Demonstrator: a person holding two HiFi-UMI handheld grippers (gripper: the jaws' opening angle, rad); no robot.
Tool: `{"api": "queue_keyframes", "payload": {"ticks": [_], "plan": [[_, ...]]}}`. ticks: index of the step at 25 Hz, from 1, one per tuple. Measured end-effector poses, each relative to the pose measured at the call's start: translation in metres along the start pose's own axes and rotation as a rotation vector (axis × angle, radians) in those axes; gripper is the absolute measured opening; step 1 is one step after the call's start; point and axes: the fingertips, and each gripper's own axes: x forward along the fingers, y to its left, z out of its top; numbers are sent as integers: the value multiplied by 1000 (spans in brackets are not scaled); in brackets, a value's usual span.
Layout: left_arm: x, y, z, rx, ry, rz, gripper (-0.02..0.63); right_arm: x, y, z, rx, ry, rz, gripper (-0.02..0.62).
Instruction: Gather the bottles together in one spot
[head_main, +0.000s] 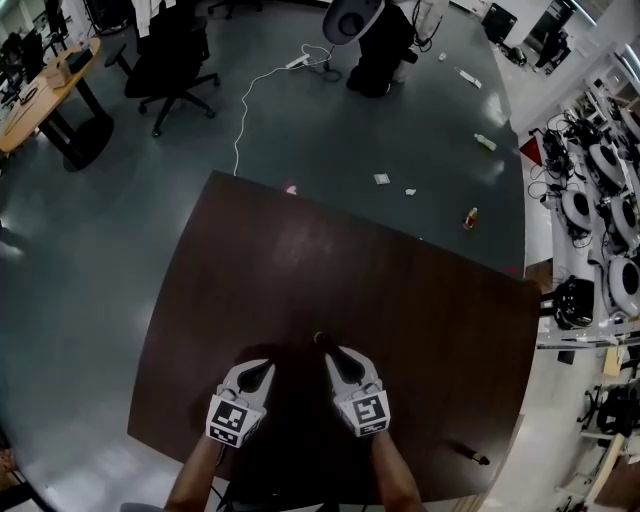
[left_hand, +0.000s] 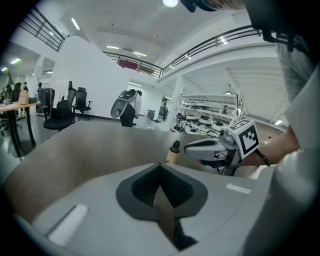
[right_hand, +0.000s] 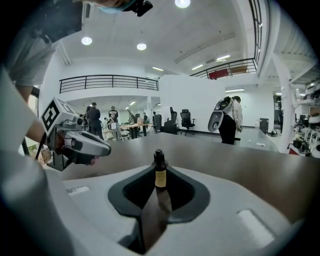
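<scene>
A small brown bottle with a pale label stands upright on the dark brown table. In the right gripper view the bottle rises between the tips of my right gripper, whose jaws stand slightly apart and do not press on it. In the head view the right gripper sits just behind the bottle. My left gripper rests a little to the left with its jaws together and nothing in them; from it the bottle shows ahead to the right. A second bottle lies near the table's front right edge.
Another small bottle stands on the grey floor beyond the table's far edge. Office chairs and a desk are at the far left, and shelves of equipment line the right side. A white cable runs across the floor.
</scene>
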Motion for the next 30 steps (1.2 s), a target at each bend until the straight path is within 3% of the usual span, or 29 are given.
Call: {"api": "queue_keyframes", "payload": {"ticks": [10, 13, 20, 24, 30], "plan": [[-5, 8, -5, 6, 4, 15, 1, 29, 2, -8, -33, 35, 38, 215], [-7, 11, 0, 3, 12, 25, 0, 34, 3, -7, -46, 39, 41, 229], [-7, 14, -3, 6, 14, 26, 1, 36, 4, -7, -50, 54, 44, 225], [-9, 15, -7, 0, 18, 19, 0, 38, 1, -3, -59, 48, 23, 158], [-10, 12, -1, 2, 16, 24, 1, 36, 0, -7, -60, 44, 28, 132]]}}
